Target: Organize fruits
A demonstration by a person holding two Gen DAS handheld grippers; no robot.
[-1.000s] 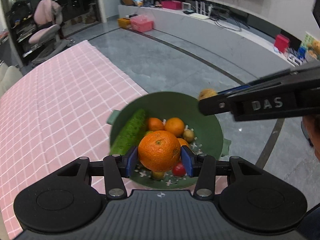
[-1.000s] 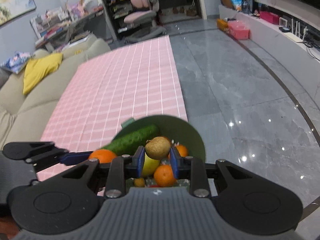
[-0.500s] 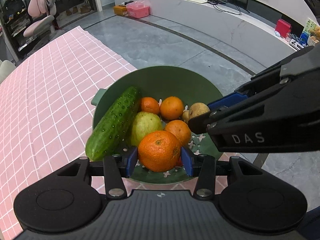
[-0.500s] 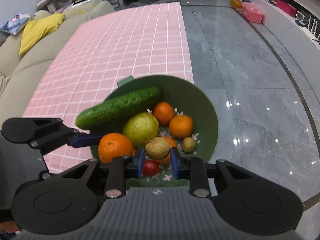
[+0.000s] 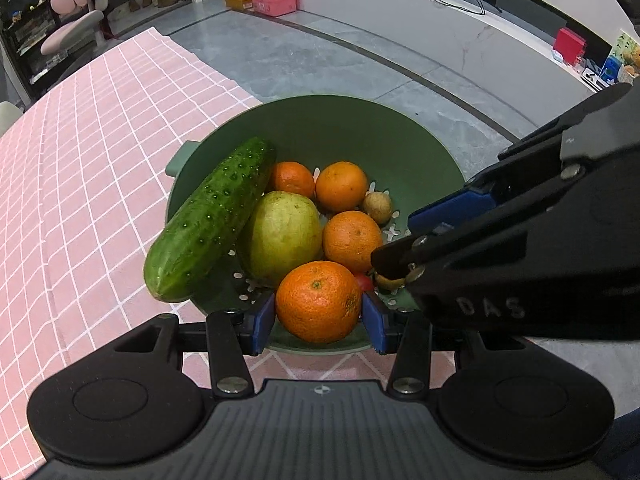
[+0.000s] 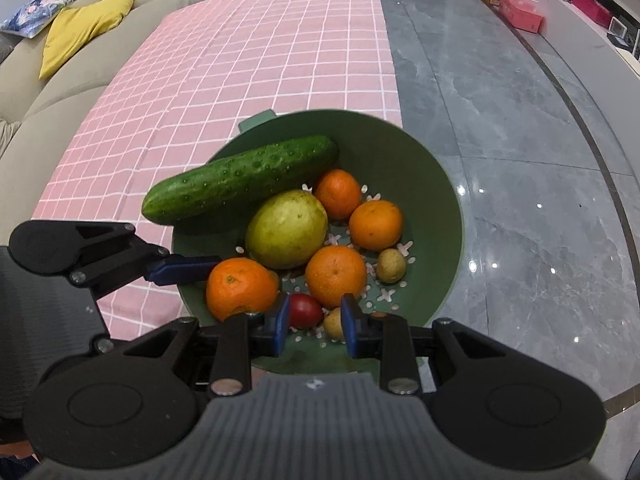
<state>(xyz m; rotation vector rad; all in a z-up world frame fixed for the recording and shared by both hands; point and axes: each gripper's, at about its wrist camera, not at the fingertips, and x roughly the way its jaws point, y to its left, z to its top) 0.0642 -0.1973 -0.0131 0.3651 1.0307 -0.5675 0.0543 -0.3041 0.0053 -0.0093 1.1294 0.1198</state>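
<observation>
A green colander bowl (image 5: 360,128) (image 6: 432,168) stands at the edge of the pink checked tablecloth. It holds a cucumber (image 5: 208,220) (image 6: 240,180), a yellow-green pear (image 5: 282,236) (image 6: 286,228), three oranges (image 5: 352,240) (image 6: 336,274), a small brown kiwi (image 5: 377,207) (image 6: 391,266), a red tomato (image 6: 305,311) and a second small brown fruit (image 6: 333,323). My left gripper (image 5: 319,316) is shut on an orange (image 5: 318,300) (image 6: 240,288) just over the bowl's near rim. My right gripper (image 6: 313,325) is open and empty, low inside the bowl above the small brown fruit.
The pink checked tablecloth (image 5: 80,160) (image 6: 240,60) stretches away to the left. The table edge drops to a grey tiled floor (image 6: 520,160) right behind the bowl. A beige sofa with a yellow cushion (image 6: 80,28) lies far left.
Both grippers have come down to the bowl. The right gripper opened and let go of its small brown fruit, which now lies in the bowl. The left still holds its orange.
</observation>
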